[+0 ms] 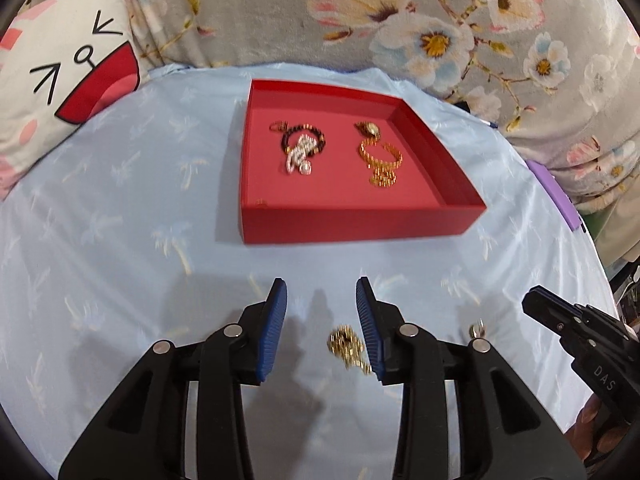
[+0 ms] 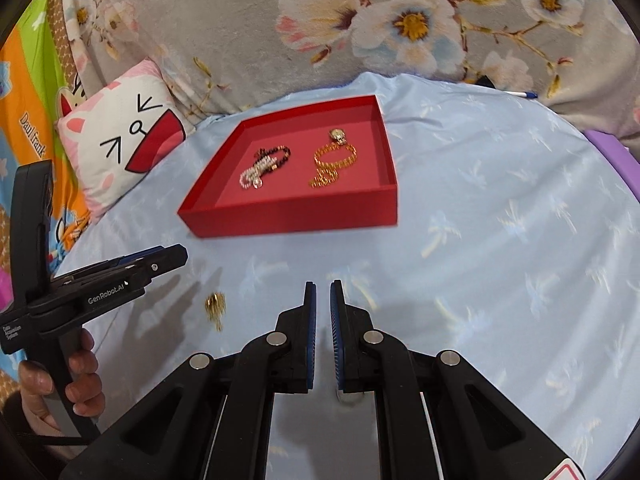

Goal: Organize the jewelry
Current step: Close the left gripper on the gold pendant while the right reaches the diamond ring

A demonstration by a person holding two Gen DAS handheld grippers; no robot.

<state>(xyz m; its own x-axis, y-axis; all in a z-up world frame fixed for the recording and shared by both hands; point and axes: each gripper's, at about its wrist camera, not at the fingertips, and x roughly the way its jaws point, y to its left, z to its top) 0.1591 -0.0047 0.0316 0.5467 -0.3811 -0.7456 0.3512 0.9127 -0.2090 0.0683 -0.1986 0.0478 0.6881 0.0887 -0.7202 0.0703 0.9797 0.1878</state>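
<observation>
A red tray (image 1: 360, 224) sits on the light blue cloth ahead of both grippers. On its left side a black bead bracelet (image 1: 302, 148) lies with a white beaded piece on top. On the tray's right are a gold link bracelet (image 1: 380, 160) and a small gold watch (image 1: 370, 129). My left gripper (image 1: 321, 284) is open. A small gold chain piece (image 1: 346, 342) lies on the cloth between its fingers, close to the right pad and not pinched. My right gripper (image 2: 323, 285) is shut with nothing seen between its tips. A small silver piece (image 1: 478, 330) lies on the cloth between the two grippers.
A cat-face pillow (image 1: 68, 72) lies at the cloth's far left. A floral blanket (image 1: 440, 20) runs along the back. A purple object (image 1: 556, 196) and a pen (image 2: 520, 94) lie at the right edge. A person's hand (image 2: 80, 380) holds the left gripper's handle.
</observation>
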